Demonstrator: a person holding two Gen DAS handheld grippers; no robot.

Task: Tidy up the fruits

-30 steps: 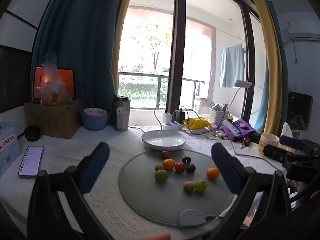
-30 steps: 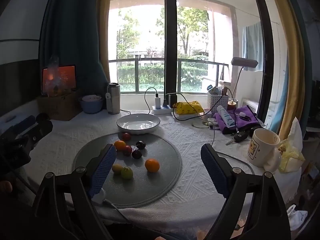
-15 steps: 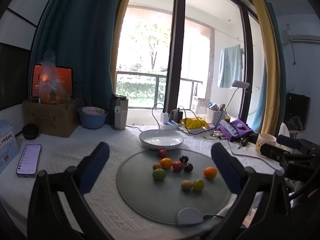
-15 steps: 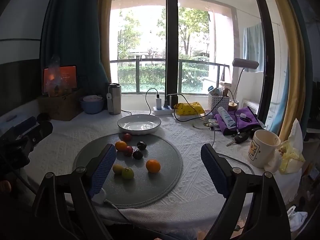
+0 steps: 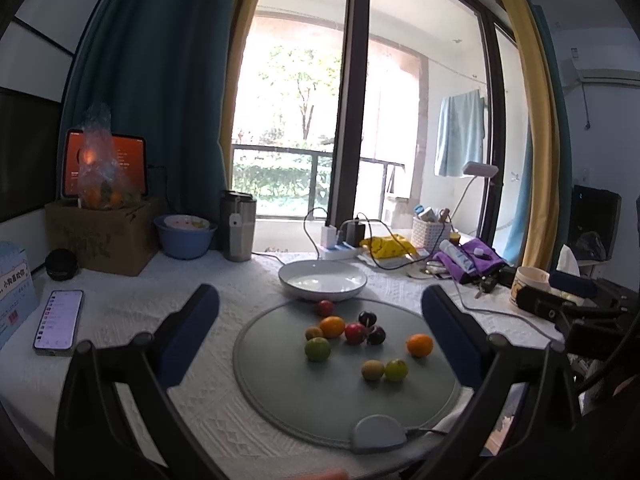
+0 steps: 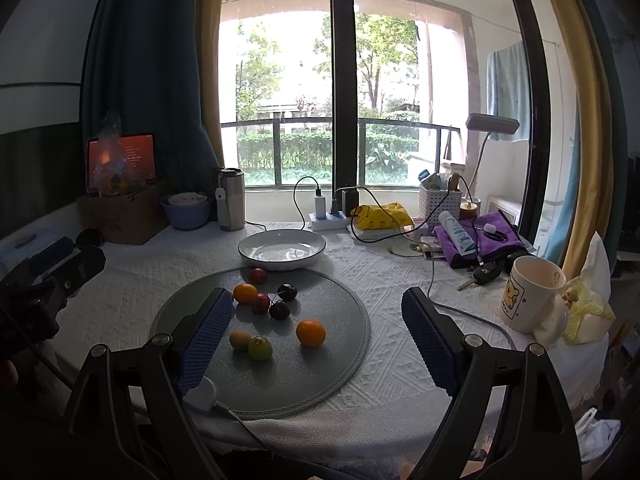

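Observation:
Several small fruits lie on a round grey mat: an orange, a green one, a yellow-green one, dark cherries, red ones and a tan one. An empty white bowl stands just beyond the mat. My left gripper is open and empty, above the mat's near side. My right gripper is open and empty, above the mat's right half.
A mug, keys, purple pouch and cables crowd the right side. A phone, cardboard box, blue bowl and steel tumbler stand at left and back. A power strip lies behind the bowl.
Both grippers have drifted only slightly; the view shifts a little. Nothing on the table has moved.

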